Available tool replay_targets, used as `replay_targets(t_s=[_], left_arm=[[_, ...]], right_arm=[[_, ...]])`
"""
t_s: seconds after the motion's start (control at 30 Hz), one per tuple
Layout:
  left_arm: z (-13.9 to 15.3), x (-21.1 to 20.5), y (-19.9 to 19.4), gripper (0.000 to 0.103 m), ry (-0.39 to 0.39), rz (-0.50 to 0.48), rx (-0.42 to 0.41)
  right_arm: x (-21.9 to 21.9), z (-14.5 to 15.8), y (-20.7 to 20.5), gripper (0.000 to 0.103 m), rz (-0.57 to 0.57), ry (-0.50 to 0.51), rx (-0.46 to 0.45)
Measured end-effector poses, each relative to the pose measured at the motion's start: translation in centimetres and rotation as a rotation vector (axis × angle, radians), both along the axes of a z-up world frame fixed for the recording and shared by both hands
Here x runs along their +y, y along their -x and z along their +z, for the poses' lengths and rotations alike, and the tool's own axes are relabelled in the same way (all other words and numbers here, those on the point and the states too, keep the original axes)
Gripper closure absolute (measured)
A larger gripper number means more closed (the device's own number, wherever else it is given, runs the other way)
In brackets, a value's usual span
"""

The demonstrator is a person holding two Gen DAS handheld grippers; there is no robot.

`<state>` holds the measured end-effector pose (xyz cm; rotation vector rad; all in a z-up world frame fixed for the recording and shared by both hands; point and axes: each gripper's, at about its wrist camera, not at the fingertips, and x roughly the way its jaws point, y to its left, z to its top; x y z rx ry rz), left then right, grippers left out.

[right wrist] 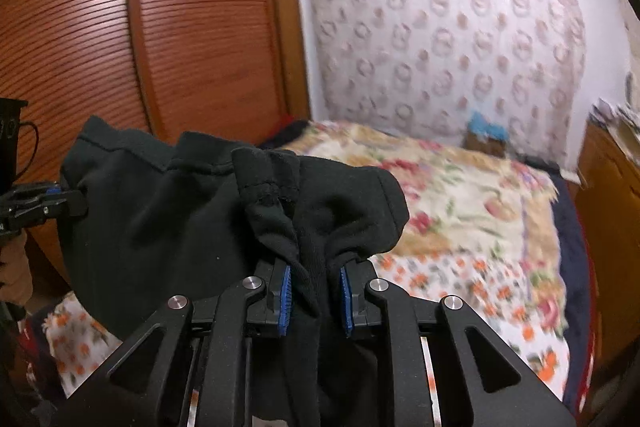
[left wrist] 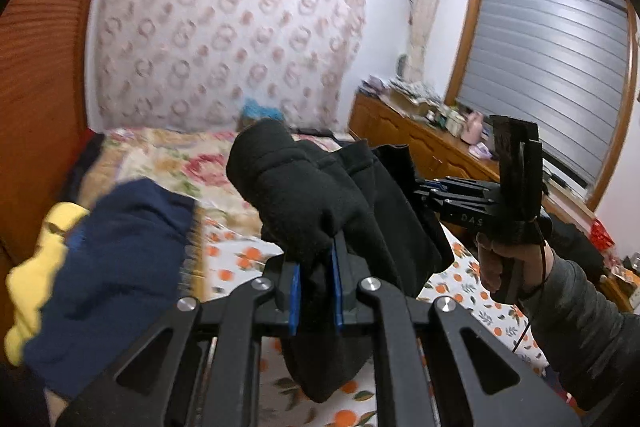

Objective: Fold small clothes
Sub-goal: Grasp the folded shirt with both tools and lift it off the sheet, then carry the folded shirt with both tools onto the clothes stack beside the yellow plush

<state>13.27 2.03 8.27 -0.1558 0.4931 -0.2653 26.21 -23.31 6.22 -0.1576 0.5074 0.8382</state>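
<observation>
the black garment (left wrist: 320, 187) is held clear above the bed (left wrist: 168, 163), strung between two hand-held tools rather than lying on the bedding. judged purpose: lifting it by two points lets the cloth hang free and straighten, so that an edge can be lined up for a fold.

left gripper (left wrist: 316, 287): jaws closed on a bunched corner of the black garment; the blue pads (left wrist: 295, 287) press the cloth from both sides, and a thick roll of fabric bulges above them. a tail of cloth hangs below the jaws toward the bed.

right gripper (right wrist: 314, 301): jaws clamped on a gathered fold of the same garment near a stitched hem. the blue pads (right wrist: 285, 301) show a wider gap than the left pair, but that gap is filled with cloth, so this is read as a grip.

pose: both tools point slightly downward toward the bed, side by side, with the garment spanning between them. in the left wrist view the person's right hand (left wrist: 504, 259), in a grey sleeve (left wrist: 580, 327), grasps the other tool's handle from below, to the right of the bed.

other items: a navy garment (left wrist: 120, 267) and something yellow (left wrist: 36, 267) sit at the left side of the bed, blurred. both views are smeared, consistent with motion.
</observation>
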Motion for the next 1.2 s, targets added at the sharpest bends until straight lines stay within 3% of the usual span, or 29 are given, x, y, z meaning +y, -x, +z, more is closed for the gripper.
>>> replay_targets(t_s=[0.13, 0.27, 0.4, 0.53, 0.63, 0.8, 0.87, 0.93, 1.03, 1.2], left_arm=[[1.2, 3.4, 2.0, 0.094, -0.006, 0.091, -0.046], [0.4, 7.5, 3.5, 0.094, 0.005, 0.188, -0.054], [-3.3, 12.2, 4.2, 0.094, 0.068, 0.284, 0.002], [-8.4, 15.4, 3.9, 0.094, 0.141, 0.352, 0.098], [-10.7, 16.6, 4.4, 0.094, 0.170, 0.391, 0.116], [-12.2, 17.2, 6.6, 0.094, 0.201, 0.437, 0.111], [-12.6, 16.7, 6.5, 0.094, 0.198, 0.441, 0.113], [-13.0, 16.4, 6.2, 0.094, 0.192, 0.446, 0.125], [-13.1, 16.6, 6.6, 0.093, 0.192, 0.456, 0.131], [-12.7, 16.8, 6.3, 0.093, 0.187, 0.464, 0.131]], right_arm=[[5.2, 2.8, 0.1, 0.086, 0.078, 0.008, -0.055], [11.7, 4.4, -0.1, 0.086, 0.159, 0.046, -0.100], [19.2, 3.7, -0.8, 0.086, 0.236, 0.119, -0.107], [26.6, 0.6, -1.8, 0.086, 0.295, 0.209, -0.099], [30.4, -1.0, -1.8, 0.087, 0.326, 0.249, -0.112], [33.5, -1.2, -1.7, 0.085, 0.373, 0.228, -0.110], [34.6, -1.2, -1.9, 0.075, 0.356, 0.230, -0.111], [35.4, -1.1, -2.4, 0.072, 0.330, 0.253, -0.119], [34.5, -0.1, -3.6, 0.060, 0.243, 0.234, -0.125], [32.3, -0.3, -5.1, 0.060, 0.214, 0.226, -0.091]])
